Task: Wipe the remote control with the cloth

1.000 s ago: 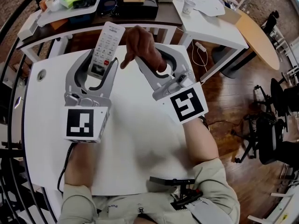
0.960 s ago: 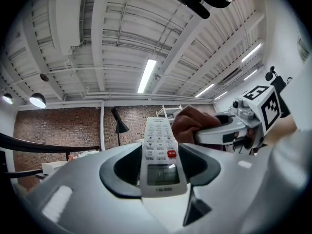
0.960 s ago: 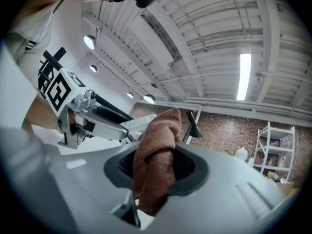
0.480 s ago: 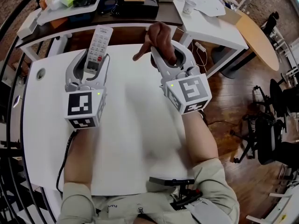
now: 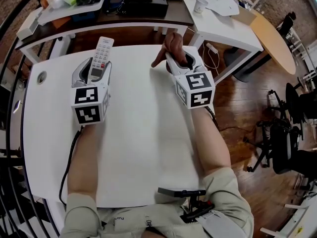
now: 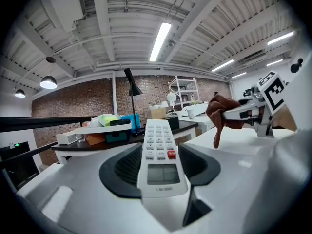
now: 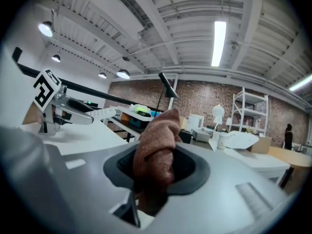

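Lower and further up-frame than a second ago: both grippers, remote and cloth along with them, gap between cloth and remote wider.

Left gripper (image 5: 94, 66) jaws: closed at mid width on the remote control (image 5: 102, 51), gripping its sides. Display end between the pads, keypad end sticking out toward top of frame, red button facing up.

Right gripper (image 5: 177, 58) jaws: narrower, clamped on the brown cloth (image 5: 171, 44). Bunched up, one flap drooping toward left of frame.

Cloth and remote well apart, no contact.

Left marker cube (image 5: 89, 104) and right marker cube (image 5: 194, 89) below the jaws in frame, facing the head camera.

Both grippers over the upper part of the white table (image 5: 138, 152), remote tip overlapping its top edge in frame.

Cluttered dark desk (image 5: 114, 20) across top of frame. White side table (image 5: 228, 26) with paper cup (image 5: 200, 5) at upper right.
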`<state>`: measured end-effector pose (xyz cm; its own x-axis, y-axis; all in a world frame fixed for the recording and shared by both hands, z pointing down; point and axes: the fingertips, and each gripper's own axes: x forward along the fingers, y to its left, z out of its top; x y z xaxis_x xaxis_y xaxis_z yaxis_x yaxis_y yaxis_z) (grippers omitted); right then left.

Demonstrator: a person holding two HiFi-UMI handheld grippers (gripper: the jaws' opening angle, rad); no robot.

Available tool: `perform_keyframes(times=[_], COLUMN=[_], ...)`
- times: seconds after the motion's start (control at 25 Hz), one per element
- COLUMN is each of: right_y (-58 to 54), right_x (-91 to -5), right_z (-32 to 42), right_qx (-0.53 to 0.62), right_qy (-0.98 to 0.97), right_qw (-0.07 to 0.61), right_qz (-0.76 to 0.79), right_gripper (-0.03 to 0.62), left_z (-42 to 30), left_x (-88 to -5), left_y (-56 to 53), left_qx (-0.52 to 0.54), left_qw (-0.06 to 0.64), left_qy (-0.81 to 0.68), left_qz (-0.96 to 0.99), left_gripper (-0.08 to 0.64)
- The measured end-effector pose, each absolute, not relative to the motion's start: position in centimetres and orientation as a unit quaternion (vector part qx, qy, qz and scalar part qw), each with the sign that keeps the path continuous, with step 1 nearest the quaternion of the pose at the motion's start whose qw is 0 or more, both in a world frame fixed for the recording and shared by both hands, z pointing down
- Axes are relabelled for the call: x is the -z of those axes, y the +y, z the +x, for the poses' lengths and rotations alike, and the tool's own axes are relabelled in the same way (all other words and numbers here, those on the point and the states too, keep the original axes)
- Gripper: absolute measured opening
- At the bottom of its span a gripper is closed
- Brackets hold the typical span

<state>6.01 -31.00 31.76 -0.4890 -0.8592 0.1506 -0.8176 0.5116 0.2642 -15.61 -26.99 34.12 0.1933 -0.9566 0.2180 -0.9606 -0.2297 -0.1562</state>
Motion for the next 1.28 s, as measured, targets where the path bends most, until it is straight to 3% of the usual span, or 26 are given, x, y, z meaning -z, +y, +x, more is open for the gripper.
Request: perform_keyframes(times=[0.4, 0.88, 1.12, 1.28], right_y=[-32.1, -31.6, -31.4, -31.1], right_x=[-37.9, -40.5, -40.7, -40.5], right_z=[6.7, 6.7, 6.5, 6.7], right_qx=[0.01, -0.073, -0.076, -0.06], right_qy=[-0.847, -0.85, -0.856, -0.852], right_qw=[0.253, 0.296, 0.296, 0.309], right_qz=[0.467, 0.428, 0.416, 0.419], right_gripper=[0.133, 0.164, 0.254, 0.278], left_z=[-15.7, -15.9, -15.3, -15.7], left_x=[-38.8, -41.1, -41.6, -41.4], left_y=[-28.0, -28.7, -28.5, -28.4], left_qx=[-0.215, -0.241, -0.267, -0.261], left_qw=[0.079, 0.161, 0.159, 0.154], left_qy=[-0.601, -0.571, -0.553, -0.559], left_qz=[0.766, 0.768, 0.773, 0.772], left_gripper=[0.244, 0.244, 0.259, 0.299])
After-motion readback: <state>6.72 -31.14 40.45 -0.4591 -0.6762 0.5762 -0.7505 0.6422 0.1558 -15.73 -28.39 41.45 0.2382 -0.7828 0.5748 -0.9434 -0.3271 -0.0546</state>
